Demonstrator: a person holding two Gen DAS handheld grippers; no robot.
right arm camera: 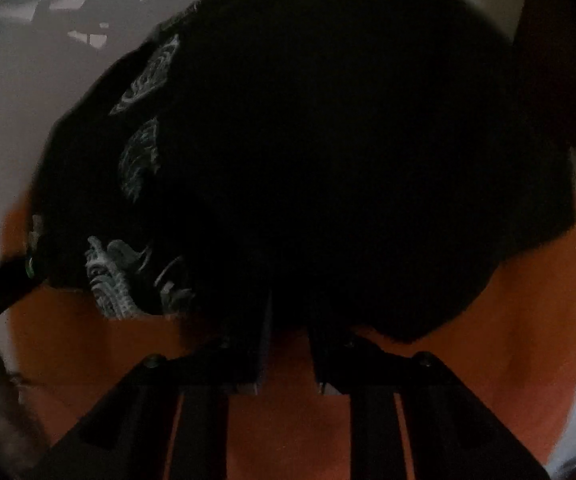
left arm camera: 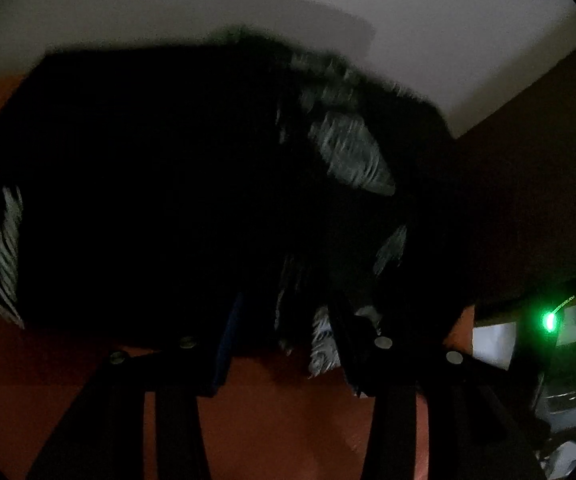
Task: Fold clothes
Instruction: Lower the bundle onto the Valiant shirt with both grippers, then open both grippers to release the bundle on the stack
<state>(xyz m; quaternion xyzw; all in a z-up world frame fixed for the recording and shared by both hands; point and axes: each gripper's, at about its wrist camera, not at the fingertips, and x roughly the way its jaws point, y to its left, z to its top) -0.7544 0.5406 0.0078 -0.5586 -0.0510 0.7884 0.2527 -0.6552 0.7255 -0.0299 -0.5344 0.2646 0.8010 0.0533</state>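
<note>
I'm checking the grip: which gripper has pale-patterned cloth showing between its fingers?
The left gripper: a pale-patterned fold of the black garment shows between its fingers. The right gripper shows only plain black cloth there.

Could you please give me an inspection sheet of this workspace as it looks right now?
Surface: orange table, dimly lit.
Job's things: black garment with pale print, bunched, held up at both grippers.
Clutter: nothing seen.
Grippers: left gripper and right gripper each have cloth between the fingers.
Cables: nothing seen.
Surroundings: pale wall behind; green light at right of left view.
</note>
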